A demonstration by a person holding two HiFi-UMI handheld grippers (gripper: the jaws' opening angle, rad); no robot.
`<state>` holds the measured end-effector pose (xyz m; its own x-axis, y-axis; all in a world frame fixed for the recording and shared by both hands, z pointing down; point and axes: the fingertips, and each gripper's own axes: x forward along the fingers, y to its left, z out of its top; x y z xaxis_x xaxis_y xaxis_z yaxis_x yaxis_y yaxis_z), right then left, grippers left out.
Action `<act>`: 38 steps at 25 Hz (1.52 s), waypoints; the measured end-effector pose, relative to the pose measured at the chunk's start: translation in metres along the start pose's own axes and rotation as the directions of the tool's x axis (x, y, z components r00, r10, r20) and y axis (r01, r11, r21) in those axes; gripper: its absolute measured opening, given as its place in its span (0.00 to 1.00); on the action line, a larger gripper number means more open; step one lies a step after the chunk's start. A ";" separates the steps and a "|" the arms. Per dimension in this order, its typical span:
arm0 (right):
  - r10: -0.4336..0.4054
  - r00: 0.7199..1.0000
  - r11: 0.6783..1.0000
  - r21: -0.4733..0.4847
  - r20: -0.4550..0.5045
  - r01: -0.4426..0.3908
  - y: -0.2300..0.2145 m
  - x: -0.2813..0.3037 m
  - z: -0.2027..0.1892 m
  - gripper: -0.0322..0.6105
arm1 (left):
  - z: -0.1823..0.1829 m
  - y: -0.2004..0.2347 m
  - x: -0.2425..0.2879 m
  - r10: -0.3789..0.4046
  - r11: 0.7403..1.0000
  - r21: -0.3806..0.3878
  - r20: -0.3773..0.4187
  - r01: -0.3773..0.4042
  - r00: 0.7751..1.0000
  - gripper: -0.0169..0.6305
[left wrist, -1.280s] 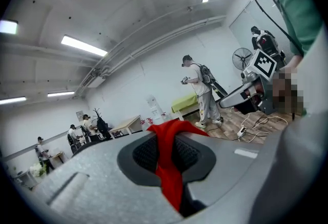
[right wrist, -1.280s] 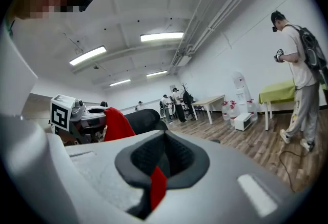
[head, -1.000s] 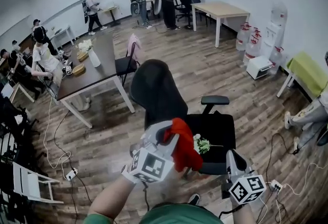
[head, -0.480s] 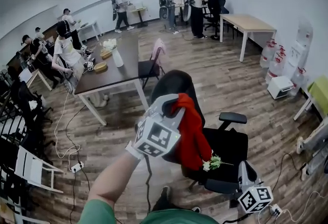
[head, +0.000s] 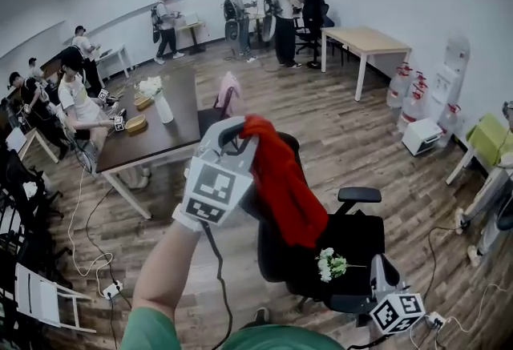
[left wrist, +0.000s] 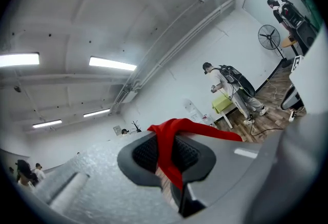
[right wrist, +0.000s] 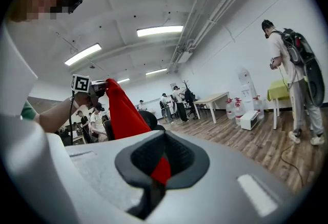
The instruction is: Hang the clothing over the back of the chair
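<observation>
1. Nearest, low at the right of the head view, the right gripper (head: 377, 267) is being held level beside the seat of the black office chair (head: 357, 238). Its jaws are being kept pressed almost together. A sliver of red is showing in their slit, but it is judged to be cloth seen beyond them, since this gripper is standing apart from the garment.
2. A white flower bunch (head: 331, 264) is lying on the seat, between that gripper and the cloth's lower end.
3. The red garment (head: 280, 188) is being pinched near its top in the left gripper (head: 231, 138), whose jaws are being squeezed on a twisted band of cloth. The rest is hanging free across the chair back (head: 271, 260), from about the height of its top. It is not yet draped there, and whether it is touching the back cannot be told.
4. The carrying step is judged to be in hand. Next, the pinched edge is to be taken over the top of the back and lowered on its other side. Cloth should be falling on both sides before the jaws are spread.
5. Farther off, a white vase (head: 163, 108) is standing on a brown counter (head: 172, 136), and people are working at the room's far end.
</observation>
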<state>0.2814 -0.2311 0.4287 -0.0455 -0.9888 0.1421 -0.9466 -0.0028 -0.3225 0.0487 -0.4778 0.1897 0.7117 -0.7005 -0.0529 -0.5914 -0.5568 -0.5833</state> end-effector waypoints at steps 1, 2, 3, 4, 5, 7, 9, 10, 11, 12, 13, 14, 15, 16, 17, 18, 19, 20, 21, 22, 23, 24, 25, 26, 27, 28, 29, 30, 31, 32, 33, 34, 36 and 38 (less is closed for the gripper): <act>-0.008 1.000 1.000 -0.001 0.002 0.008 0.004 0.007 -0.001 0.04 | -0.006 0.015 0.000 0.012 1.000 -0.005 0.004 -0.012 1.000 0.09; -0.016 1.000 1.000 -0.002 0.006 0.016 0.007 0.014 -0.001 0.04 | -0.014 0.028 0.000 0.021 1.000 -0.012 0.006 -0.021 1.000 0.09; -0.023 1.000 1.000 -0.002 0.011 0.023 0.011 0.021 0.000 0.04 | -0.023 0.041 0.000 0.028 0.999 -0.021 0.005 -0.027 1.000 0.09; -0.030 0.999 1.000 -0.002 0.018 0.030 0.015 0.029 0.000 0.04 | -0.033 0.054 -0.002 0.033 0.999 -0.034 0.001 -0.033 0.999 0.09; -0.035 0.999 0.999 -0.001 0.024 0.035 0.020 0.037 0.000 0.04 | -0.044 0.067 -0.005 0.038 0.998 -0.051 -0.003 -0.038 0.999 0.09; -0.038 0.999 0.999 0.002 0.033 0.038 0.033 0.053 -0.001 0.04 | -0.066 0.091 -0.014 0.049 0.995 -0.090 -0.012 -0.050 0.999 0.09; -0.032 0.999 0.999 0.005 0.037 0.032 0.047 0.070 -0.003 0.04 | -0.085 0.115 -0.027 0.067 0.990 -0.123 -0.021 -0.069 0.998 0.09; -0.027 0.999 1.000 0.004 0.038 0.027 0.055 0.079 -0.004 0.04 | -0.095 0.127 -0.033 0.077 0.988 -0.133 -0.025 -0.080 0.997 0.09; -0.022 0.999 1.000 0.002 0.035 0.022 0.061 0.087 -0.004 0.04 | -0.107 0.138 -0.041 0.088 0.986 -0.141 -0.030 -0.092 0.996 0.09; -0.017 0.999 1.000 0.000 0.031 0.017 0.068 0.094 -0.005 0.04 | -0.119 0.149 -0.048 0.100 0.983 -0.150 -0.039 -0.105 0.994 0.09; -0.011 1.000 1.000 -0.003 0.026 0.012 0.075 0.102 -0.007 0.04 | -0.131 0.158 -0.055 0.111 0.980 -0.161 -0.052 -0.118 0.992 0.09; -0.005 1.000 1.000 -0.006 0.020 0.005 0.081 0.109 -0.008 0.04 | -0.144 0.166 -0.061 0.121 0.976 -0.173 -0.068 -0.131 0.990 0.09; 0.002 1.000 1.000 -0.009 0.013 -0.001 0.087 0.115 -0.010 0.04 | -0.158 0.173 -0.067 0.129 0.972 -0.185 -0.086 -0.143 0.988 0.09; 0.009 1.000 1.000 -0.013 0.004 -0.009 0.092 0.121 -0.012 0.04 | -0.174 0.176 -0.071 0.133 0.968 -0.199 -0.106 -0.152 0.985 0.09; 0.015 1.000 1.000 -0.018 -0.005 -0.015 0.096 0.126 -0.013 0.04 | -0.190 0.177 -0.075 0.132 0.964 -0.215 -0.127 -0.157 0.983 0.09; 0.021 1.000 1.000 -0.023 -0.013 -0.021 0.099 0.130 -0.014 0.04 | -0.206 0.175 -0.079 0.125 0.960 -0.232 -0.148 -0.157 0.981 0.09; 0.025 1.000 0.999 -0.028 -0.019 -0.025 0.102 0.133 -0.015 0.04 | -0.224 0.170 -0.081 0.112 0.956 -0.249 -0.170 -0.152 0.979 0.09; 0.027 0.999 0.999 -0.033 -0.023 -0.028 0.105 0.136 -0.014 0.04 | -0.241 0.163 -0.084 0.096 0.953 -0.265 -0.191 -0.146 0.977 0.09; 0.030 0.999 0.999 -0.038 -0.027 -0.031 0.108 0.139 -0.014 0.04 | -0.258 0.154 -0.086 0.079 0.950 -0.279 -0.212 -0.138 0.974 0.09; 0.032 0.999 0.998 -0.044 -0.031 -0.034 0.110 0.142 -0.013 0.04 | -0.275 0.144 -0.088 0.064 0.948 -0.289 -0.231 -0.131 0.971 0.09; 0.035 0.999 0.998 -0.049 -0.037 -0.036 0.113 0.144 -0.013 0.04 | -0.291 0.133 -0.092 0.051 0.945 -0.301 -0.247 -0.126 0.968 0.09; 0.035 0.998 0.998 -0.054 -0.046 -0.037 0.115 0.144 -0.013 0.04 | -0.305 0.121 -0.095 0.038 0.940 -0.319 -0.259 -0.122 0.965 0.09; 0.032 0.998 0.998 -0.057 -0.055 -0.036 0.115 0.144 -0.014 0.04 | -0.317 0.109 -0.099 0.025 0.931 -0.346 -0.267 -0.120 0.963 0.10; 0.026 0.998 0.998 -0.059 -0.063 -0.030 0.114 0.142 -0.016 0.04 | -0.328 0.099 -0.101 0.012 0.918 -0.378 -0.272 -0.119 0.962 0.10; 0.018 0.997 0.998 -0.061 -0.070 -0.022 0.111 0.141 -0.017 0.04 | -0.336 0.089 -0.103 0.002 0.905 -0.409 -0.275 -0.119 0.961 0.10; 0.010 0.997 0.998 -0.062 -0.078 -0.014 0.108 0.140 -0.018 0.04 | -0.344 0.080 -0.104 -0.006 0.892 -0.436 -0.280 -0.121 0.960 0.10; 0.002 0.996 0.998 -0.061 -0.087 -0.008 0.105 0.139 -0.021 0.04 | -0.352 0.070 -0.104 -0.016 0.881 -0.456 -0.285 -0.122 0.958 0.11; -0.004 0.995 0.998 -0.057 -0.098 -0.002 0.101 0.139 -0.024 0.04 | -0.359 0.059 -0.105 -0.030 0.873 -0.473 -0.294 -0.119 0.955 0.12; -0.009 0.994 0.999 -0.053 -0.110 0.003 0.097 0.138 -0.027 0.04 | -0.367 0.046 -0.105 -0.050 0.865 -0.489 -0.306 -0.112 0.951 0.14; -0.011 0.993 0.999 -0.048 -0.121 0.005 0.094 0.137 -0.031 0.04 | -0.374 0.033 -0.106 -0.075 0.857 -0.505 -0.320 -0.103 0.945 0.22; -0.010 0.991 0.999 -0.043 -0.131 0.005 0.092 0.135 -0.034 0.04 | -0.381 0.020 -0.108 -0.100 0.847 -0.522 -0.333 -0.095 0.938 0.30; -0.007 0.990 0.999 -0.041 -0.138 0.001 0.090 0.134 -0.036 0.04 | -0.385 0.008 -0.111 -0.122 0.838 -0.539 -0.343 -0.089 0.932 0.38; 0.008 0.990 0.999 -0.039 -0.141 -0.014 0.088 0.132 -0.035 0.04 | -0.388 -0.013 -0.116 -0.155 0.820 -0.567 -0.354 -0.080 0.922 0.46; 0.027 0.990 0.999 -0.038 -0.139 -0.033 0.084 0.128 -0.032 0.04 | -0.383 -0.030 -0.122 -0.171 0.808 -0.584 -0.363 -0.080 0.916 0.52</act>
<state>0.1861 -0.3529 0.4496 -0.1153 -0.9582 0.2617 -0.9559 0.0353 -0.2917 -0.1661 -0.5465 0.5243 0.6157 -0.7084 0.3452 -0.7564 -0.6541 0.0066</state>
